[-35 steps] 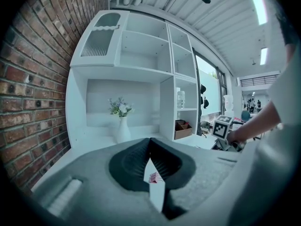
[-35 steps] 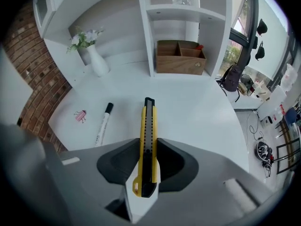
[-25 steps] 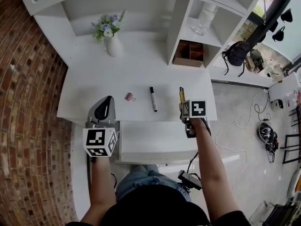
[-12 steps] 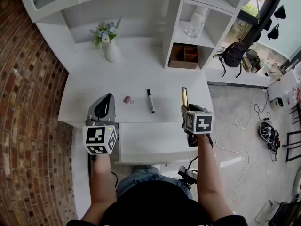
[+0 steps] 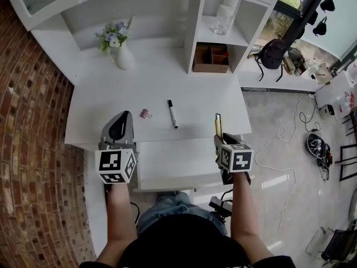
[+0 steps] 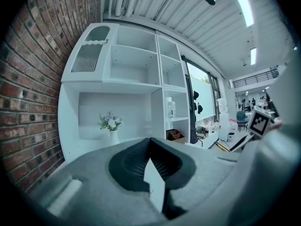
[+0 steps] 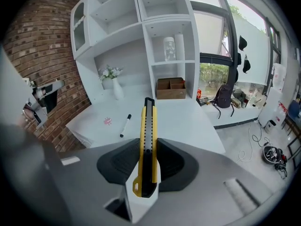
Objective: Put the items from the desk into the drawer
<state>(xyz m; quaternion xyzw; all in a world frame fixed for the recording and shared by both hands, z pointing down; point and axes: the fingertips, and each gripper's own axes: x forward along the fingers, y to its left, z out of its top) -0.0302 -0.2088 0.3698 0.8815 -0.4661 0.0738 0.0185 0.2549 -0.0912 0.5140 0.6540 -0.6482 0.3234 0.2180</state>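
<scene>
Right claw was closed narrow on a yellow knife. The pads pinched the knife towards its tail, and most of the body stuck out beyond them, pointing to the far side. It hung over the near right edge of the desk, at the far right corner of the open drawer.

Left claw had its jaws together with nothing between them, by the drawer's left side.

A marker and a pink clip lay near each other mid-desk, neither yet put away.

Risks as judged:
- The grip sat far back, so the knife could swing or slide in the pads if tilted down fast.
- The long nose could strike the desk edge or the drawer wall on the way in.
- Let go too high or too far right, it could bounce out onto the floor.
- Whether the blade was out could not be told.
</scene>
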